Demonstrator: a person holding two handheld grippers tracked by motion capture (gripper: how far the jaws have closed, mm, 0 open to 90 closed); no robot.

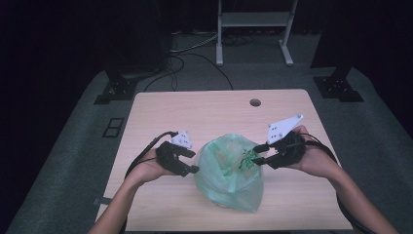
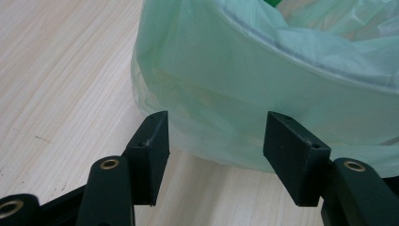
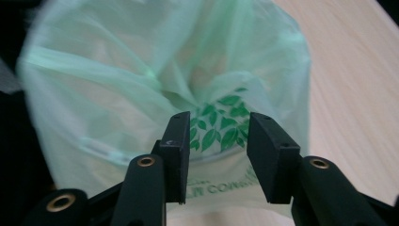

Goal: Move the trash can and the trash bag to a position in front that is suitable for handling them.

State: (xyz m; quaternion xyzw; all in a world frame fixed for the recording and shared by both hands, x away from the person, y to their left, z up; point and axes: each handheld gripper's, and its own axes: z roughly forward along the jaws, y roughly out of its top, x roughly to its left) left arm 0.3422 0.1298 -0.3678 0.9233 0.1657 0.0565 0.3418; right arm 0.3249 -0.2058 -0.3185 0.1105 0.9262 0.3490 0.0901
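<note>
A pale green see-through plastic bag (image 1: pixel 226 170) sits at the table's front middle, draped over a round container whose rim shows through the film. A dark green leaf print (image 3: pixel 221 127) marks its right side. My left gripper (image 1: pixel 193 162) is just left of the bag, open, and its jaws frame the bag's lower wall (image 2: pixel 263 84) without touching it. My right gripper (image 1: pixel 256 154) hovers at the bag's right edge, open, pointing at the leaf print. In the left gripper view my left gripper (image 2: pixel 217 120) has nothing between its pads. My right gripper (image 3: pixel 219 117) also has an empty gap.
The light wooden table (image 1: pixel 195 107) has a round cable hole (image 1: pixel 254 103) near its far edge. A white metal frame (image 1: pixel 253 19) and black stand feet (image 1: pixel 117 90) are on the grey floor behind. Cables trail from both grippers.
</note>
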